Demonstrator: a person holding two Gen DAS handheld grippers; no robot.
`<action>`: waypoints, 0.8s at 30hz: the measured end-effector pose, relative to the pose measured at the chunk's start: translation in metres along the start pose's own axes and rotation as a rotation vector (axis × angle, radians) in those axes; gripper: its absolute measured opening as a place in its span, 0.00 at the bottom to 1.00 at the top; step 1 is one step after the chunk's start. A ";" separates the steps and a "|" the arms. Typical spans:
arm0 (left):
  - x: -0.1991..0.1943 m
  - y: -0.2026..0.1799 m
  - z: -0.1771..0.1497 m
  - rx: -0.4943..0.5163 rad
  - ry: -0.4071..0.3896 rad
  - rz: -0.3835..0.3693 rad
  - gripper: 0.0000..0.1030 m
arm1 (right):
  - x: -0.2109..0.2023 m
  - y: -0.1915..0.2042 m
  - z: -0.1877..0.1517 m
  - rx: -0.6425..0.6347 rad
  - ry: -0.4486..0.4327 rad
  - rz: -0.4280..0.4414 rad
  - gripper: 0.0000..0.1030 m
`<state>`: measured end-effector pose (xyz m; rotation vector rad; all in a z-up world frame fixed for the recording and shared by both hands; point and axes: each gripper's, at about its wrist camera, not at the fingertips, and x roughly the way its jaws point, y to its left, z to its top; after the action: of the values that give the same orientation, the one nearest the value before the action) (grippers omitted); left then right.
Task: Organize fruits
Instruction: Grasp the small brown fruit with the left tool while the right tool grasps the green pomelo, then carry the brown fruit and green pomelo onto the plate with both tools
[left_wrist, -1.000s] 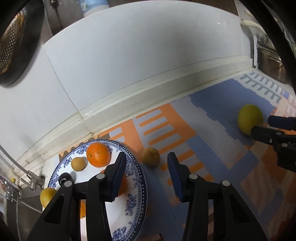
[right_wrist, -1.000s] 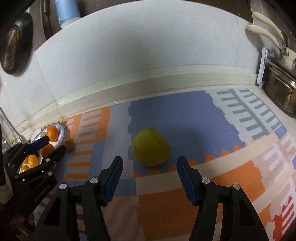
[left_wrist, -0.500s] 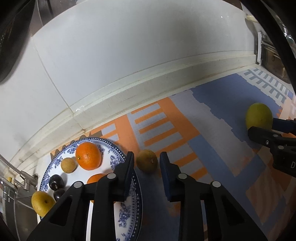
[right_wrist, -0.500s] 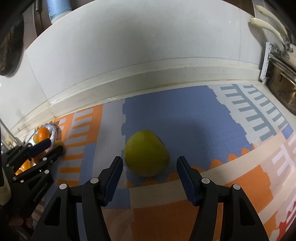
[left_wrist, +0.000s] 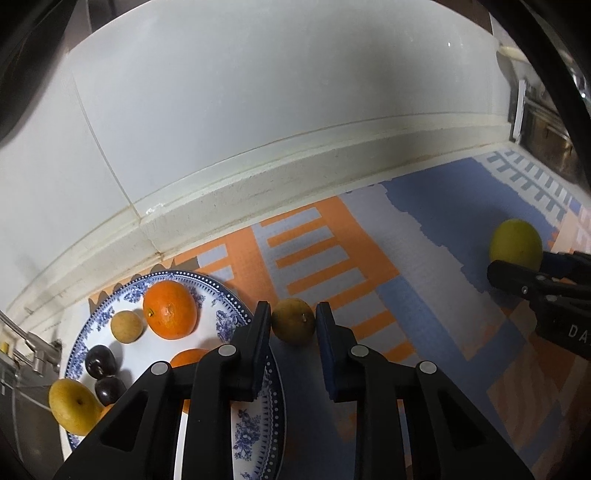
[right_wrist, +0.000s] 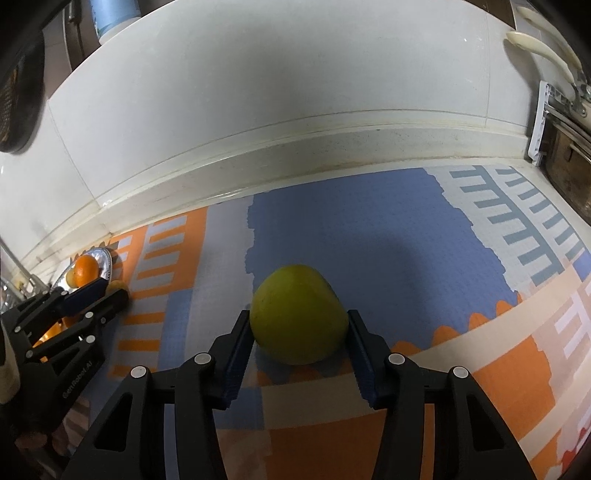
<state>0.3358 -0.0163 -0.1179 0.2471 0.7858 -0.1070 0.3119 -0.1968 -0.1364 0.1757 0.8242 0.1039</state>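
In the left wrist view, the left gripper (left_wrist: 293, 323) had narrowed its fingers (left_wrist: 258, 332) onto the small brownish fruit (left_wrist: 293, 321), which sat on the patterned mat (left_wrist: 369, 266) at lower centre, just beside the rim of the blue-and-white plate (left_wrist: 229, 295). The pads looked to be touching it on both sides. The plate, at lower left, already carried an orange (left_wrist: 170, 314), a small tan fruit (left_wrist: 127, 326), two dark fruits (left_wrist: 101, 362) and a yellow pear-like fruit (left_wrist: 70, 406) at its near edge.

In the right wrist view, the right gripper (right_wrist: 300, 341) was closing on the large yellow-green fruit (right_wrist: 299, 319) at centre frame, with the fruit between its fingers (right_wrist: 240, 343) and the pads at or very near its flanks.

Risks, as I judged them: the small fruit was round and gripped near the fingertips, so it might squirt out forward during a lift and roll across the bench. The left-hand finger stood close over the plate rim and could knock or tip the plate. The large fruit was tapered and wide; a grip behind its widest part could push it away instead of seating it. The plate was already crowded, so added fruit might roll off its edge.
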 end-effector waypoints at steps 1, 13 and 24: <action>-0.003 0.001 -0.001 -0.006 -0.005 -0.008 0.24 | -0.001 0.000 0.000 0.001 -0.001 0.001 0.49; -0.049 0.005 -0.010 -0.062 -0.069 -0.086 0.24 | -0.030 0.023 -0.003 -0.056 -0.023 0.115 0.49; -0.093 0.020 -0.022 -0.123 -0.112 -0.095 0.24 | -0.063 0.049 -0.004 -0.115 -0.049 0.189 0.49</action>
<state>0.2589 0.0086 -0.0631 0.0865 0.6903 -0.1603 0.2652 -0.1580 -0.0845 0.1473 0.7492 0.3228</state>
